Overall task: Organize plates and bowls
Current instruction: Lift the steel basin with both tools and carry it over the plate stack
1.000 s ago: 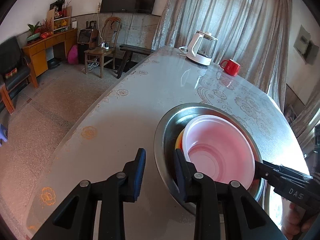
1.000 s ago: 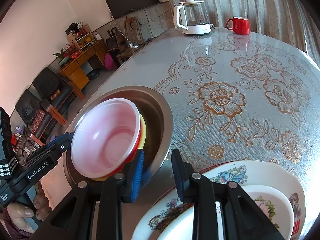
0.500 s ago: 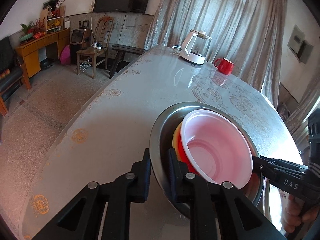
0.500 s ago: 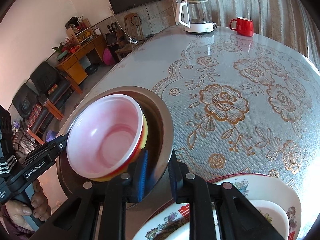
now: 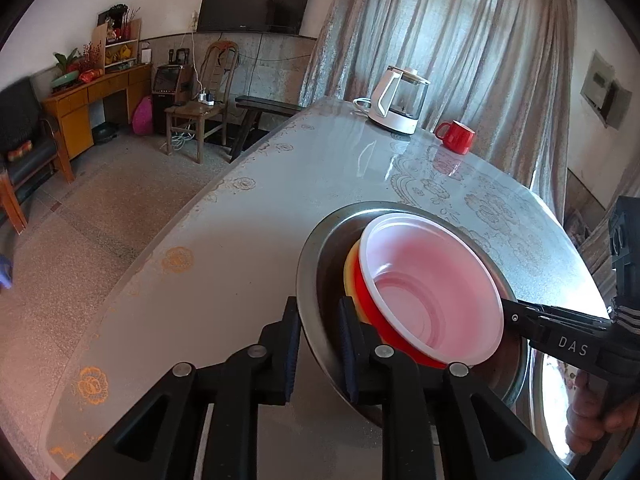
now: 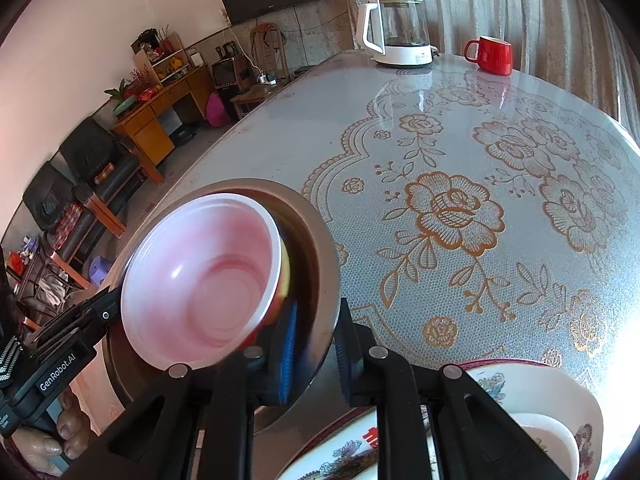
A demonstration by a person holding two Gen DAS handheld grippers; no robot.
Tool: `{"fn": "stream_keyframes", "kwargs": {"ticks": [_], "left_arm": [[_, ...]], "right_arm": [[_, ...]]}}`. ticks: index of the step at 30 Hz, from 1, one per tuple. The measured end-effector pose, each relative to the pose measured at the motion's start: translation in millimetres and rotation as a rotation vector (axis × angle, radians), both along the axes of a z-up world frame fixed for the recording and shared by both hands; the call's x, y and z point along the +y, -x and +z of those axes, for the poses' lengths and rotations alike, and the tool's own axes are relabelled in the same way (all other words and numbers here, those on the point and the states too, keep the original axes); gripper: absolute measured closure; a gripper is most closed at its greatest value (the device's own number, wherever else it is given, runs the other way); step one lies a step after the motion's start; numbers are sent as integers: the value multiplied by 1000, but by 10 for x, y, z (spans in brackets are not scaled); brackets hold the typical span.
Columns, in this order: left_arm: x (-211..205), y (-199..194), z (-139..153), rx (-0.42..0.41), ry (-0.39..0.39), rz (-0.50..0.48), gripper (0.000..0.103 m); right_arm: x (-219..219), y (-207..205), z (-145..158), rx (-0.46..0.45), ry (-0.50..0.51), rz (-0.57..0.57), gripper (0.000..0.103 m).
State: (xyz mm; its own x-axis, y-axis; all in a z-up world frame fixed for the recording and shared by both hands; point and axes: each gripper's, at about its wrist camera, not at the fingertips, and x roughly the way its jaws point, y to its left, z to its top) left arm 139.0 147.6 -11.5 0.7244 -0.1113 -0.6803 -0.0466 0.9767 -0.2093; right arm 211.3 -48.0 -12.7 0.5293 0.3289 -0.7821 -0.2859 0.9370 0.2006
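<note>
Left gripper (image 5: 318,344) clamps the near rim of the steel basin (image 5: 310,264), one finger inside, one outside. Right gripper (image 6: 314,346) pinches the opposite rim of the same basin (image 6: 320,240) the same way, narrow gap, pads on metal. Basin looks tipped, at the table (image 6: 500,128) edge; cannot tell if it is off the surface. Inside the basin: nested bowls, a pink-white bowl (image 5: 432,292) on top, red one under it, yellow one (image 5: 351,268) below; three colours visible, exact count unclear. Just beside the basin in the right view: one patterned plate (image 6: 520,384) with a white bowl (image 6: 556,440) sitting in it. Far end of table: one kettle (image 6: 396,32), one red mug (image 6: 490,54), near each other, well apart from the basin.
</note>
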Motion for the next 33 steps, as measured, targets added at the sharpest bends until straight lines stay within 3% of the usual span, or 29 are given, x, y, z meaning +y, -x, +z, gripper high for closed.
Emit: {"fn": "stream_keyframes", "kwargs": {"ticks": [24, 33], "left_arm": [[22, 313, 68, -16, 15, 23, 84], [29, 366, -10, 13, 16, 38, 83]], "right_arm": [[-39, 176, -52, 26, -70, -1, 88], [-53, 231, -24, 29, -90, 2, 88]]}}
